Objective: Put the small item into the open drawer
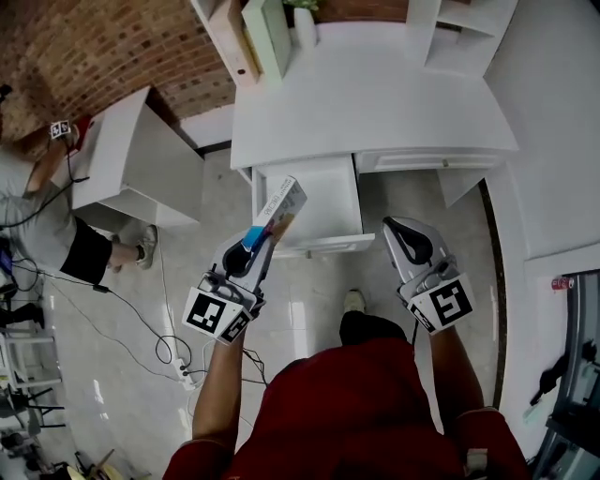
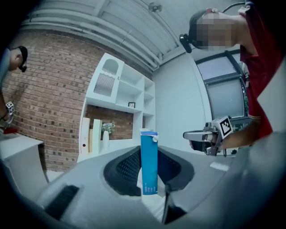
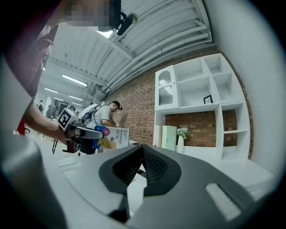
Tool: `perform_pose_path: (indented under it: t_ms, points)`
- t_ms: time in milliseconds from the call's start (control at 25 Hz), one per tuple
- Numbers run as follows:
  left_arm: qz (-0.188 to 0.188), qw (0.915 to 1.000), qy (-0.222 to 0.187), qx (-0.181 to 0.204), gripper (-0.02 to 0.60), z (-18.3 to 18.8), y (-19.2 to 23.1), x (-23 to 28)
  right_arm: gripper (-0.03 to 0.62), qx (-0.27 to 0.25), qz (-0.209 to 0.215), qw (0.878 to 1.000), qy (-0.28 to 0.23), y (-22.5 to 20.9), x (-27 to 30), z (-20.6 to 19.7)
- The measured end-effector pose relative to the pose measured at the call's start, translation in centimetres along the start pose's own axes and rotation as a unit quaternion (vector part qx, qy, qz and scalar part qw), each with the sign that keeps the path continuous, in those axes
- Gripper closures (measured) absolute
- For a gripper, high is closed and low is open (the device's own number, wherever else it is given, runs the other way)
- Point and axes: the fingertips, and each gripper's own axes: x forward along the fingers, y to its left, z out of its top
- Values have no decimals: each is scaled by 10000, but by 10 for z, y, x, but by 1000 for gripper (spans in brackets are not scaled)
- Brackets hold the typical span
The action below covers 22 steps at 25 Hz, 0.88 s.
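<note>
The small item is a flat blue and white box (image 1: 277, 212). My left gripper (image 1: 255, 240) is shut on its lower end and holds it just in front of the open white drawer (image 1: 324, 246), at the drawer's left front corner. In the left gripper view the box (image 2: 149, 161) stands upright, edge-on, between the pads. My right gripper (image 1: 395, 226) hovers to the right of the drawer's front, shut with nothing in it. In the right gripper view its jaws meet at the tips (image 3: 142, 154), and the box (image 3: 111, 137) shows in the left gripper (image 3: 85, 135).
The drawer hangs under a white desk (image 1: 375, 103) with shelves, books and a vase (image 1: 305, 26) at the back. A white cabinet (image 1: 141, 159) stands to the left, with a person (image 1: 52, 230) beside it. Cables and a power strip (image 1: 180, 371) lie on the floor.
</note>
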Motion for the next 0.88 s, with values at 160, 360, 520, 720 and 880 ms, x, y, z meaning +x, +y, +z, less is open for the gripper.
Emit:
perform_pose_path:
  t_ms: [160,360,520,720,880]
  points:
    - [-55,9992,379,94,512,-22,12,55,585,46,87,9999,104,-47,17,-16]
    - [-189,9965,808,131,512,-48,23,105,585,54,195,9994,269,-84,35,-31]
    - [-466,9908,1251,222,511,-77,29,133,585,59,179,9990,402,-96,46,-42]
    - [-785,9827,1650,303,511,-107,42,160,585,120,-62,9989,451,-100,52,-49]
    - [-1063,9757,1889,317,511,-135,49,180,585,235,-373,9966,691,-100,42,-63]
